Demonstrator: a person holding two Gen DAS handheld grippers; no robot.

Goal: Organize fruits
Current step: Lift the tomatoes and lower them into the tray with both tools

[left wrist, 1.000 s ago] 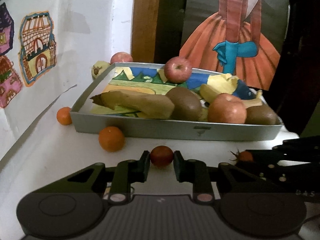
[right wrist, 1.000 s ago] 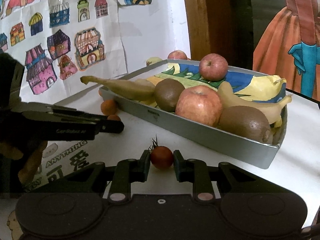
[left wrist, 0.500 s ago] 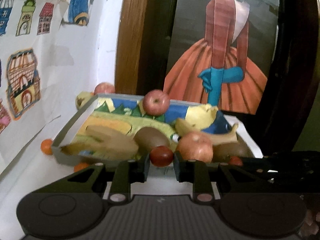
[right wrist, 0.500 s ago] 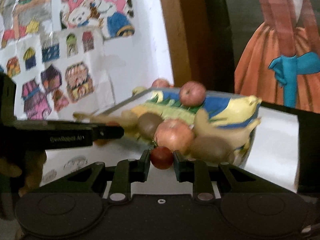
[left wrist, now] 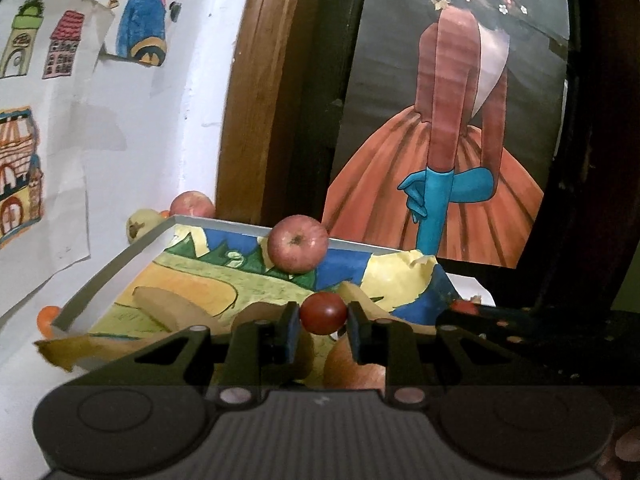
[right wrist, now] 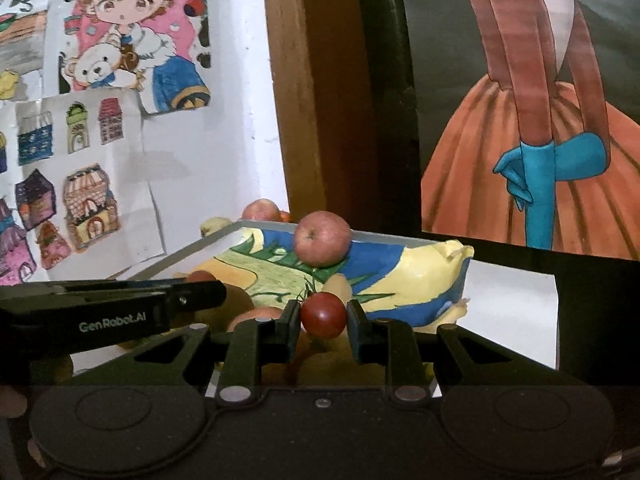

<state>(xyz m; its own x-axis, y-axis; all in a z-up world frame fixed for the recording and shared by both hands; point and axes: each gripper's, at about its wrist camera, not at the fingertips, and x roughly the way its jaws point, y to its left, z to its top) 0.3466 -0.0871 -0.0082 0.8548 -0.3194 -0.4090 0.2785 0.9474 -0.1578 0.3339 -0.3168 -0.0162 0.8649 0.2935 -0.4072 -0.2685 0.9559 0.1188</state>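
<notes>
Both tools are up over the near end of the gray tray (left wrist: 116, 266): left tool (left wrist: 323, 316) pinches a cherry tomato (left wrist: 323, 313), right tool (right wrist: 323, 316) pinches a stemmed cherry tomato (right wrist: 322, 314).

Left gripper (left wrist: 323, 320) jaws clamped on small red tomato (left wrist: 323, 313), held above grey tray (left wrist: 108, 270). Red apple (left wrist: 297, 243) at tray's far rim on painted paper liner. Orange (left wrist: 47, 317) on tabletop left of tray. Right gripper (left wrist: 500, 320) at right edge.
</notes>
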